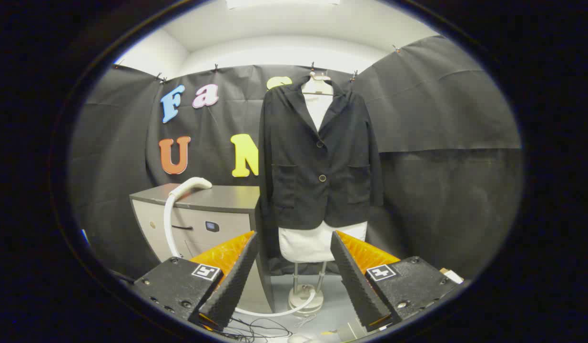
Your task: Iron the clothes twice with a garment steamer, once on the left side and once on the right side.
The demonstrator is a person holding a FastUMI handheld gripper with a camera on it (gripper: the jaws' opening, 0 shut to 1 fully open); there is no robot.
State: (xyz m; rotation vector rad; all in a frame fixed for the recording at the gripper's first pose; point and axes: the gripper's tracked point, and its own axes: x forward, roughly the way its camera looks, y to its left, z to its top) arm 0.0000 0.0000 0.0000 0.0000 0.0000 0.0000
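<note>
- Fingers [248, 267] nearest, spread wide apart, nothing between them; gripper [294, 252] aimed at the jacket.
- Black jacket [320, 157] on a hanger, over a white garment [315, 243], mounted on a stand [306, 295]; straight ahead, beyond the fingers.
- Steamer head [191, 185] lying on the bench [227, 197], left of the jacket, well apart from it; white hose [169, 224] dropping down the bench front and curling round the stand base.
- Ironing not yet started, judging by the steamer untouched on the bench.
- Risks: loose grip on the rounded head, likely slip; hose looped at the stand base, could snag and tug the stand; cables [256, 328] on the floor below the fingers, possible tangle.
</note>
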